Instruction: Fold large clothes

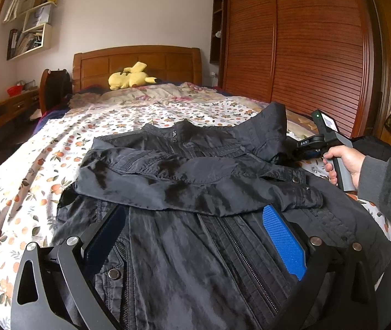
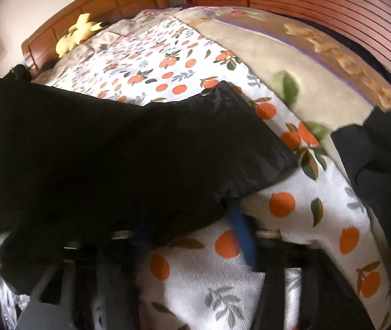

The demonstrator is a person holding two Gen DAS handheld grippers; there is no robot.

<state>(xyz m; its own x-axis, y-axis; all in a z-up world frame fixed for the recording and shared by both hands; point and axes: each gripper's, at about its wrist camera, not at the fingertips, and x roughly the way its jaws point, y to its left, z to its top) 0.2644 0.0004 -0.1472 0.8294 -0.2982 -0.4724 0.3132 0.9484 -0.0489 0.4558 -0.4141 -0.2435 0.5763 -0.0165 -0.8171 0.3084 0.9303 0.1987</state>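
A: What fills the left wrist view?

B: One bed [image 1: 44,148] under an orange-print sheet, one black jacket [image 1: 184,181] spread across it, one sleeve folded over the chest. The left gripper [image 1: 195,236] hangs low over the zipper, jaws wide apart, nothing between them.

A: And the right wrist view?

B: Blurred. It shows the jacket's edge [image 2: 112,151] up close, plus a beige blanket [image 2: 291,63] and another dark garment [image 2: 382,159] at the right. The right gripper [image 2: 192,236] has its jaws narrowed; one blue pad [image 2: 243,244] sits at the fabric's hem. Whether cloth is pinched, I cannot tell.

A: Anything only the left view gives?

B: A hand [image 1: 341,165] on the right gripper's handle, one wardrobe [image 1: 300,46], one wall shelf [image 1: 30,27]. One yellow plush toy [image 1: 130,75] appears in both.
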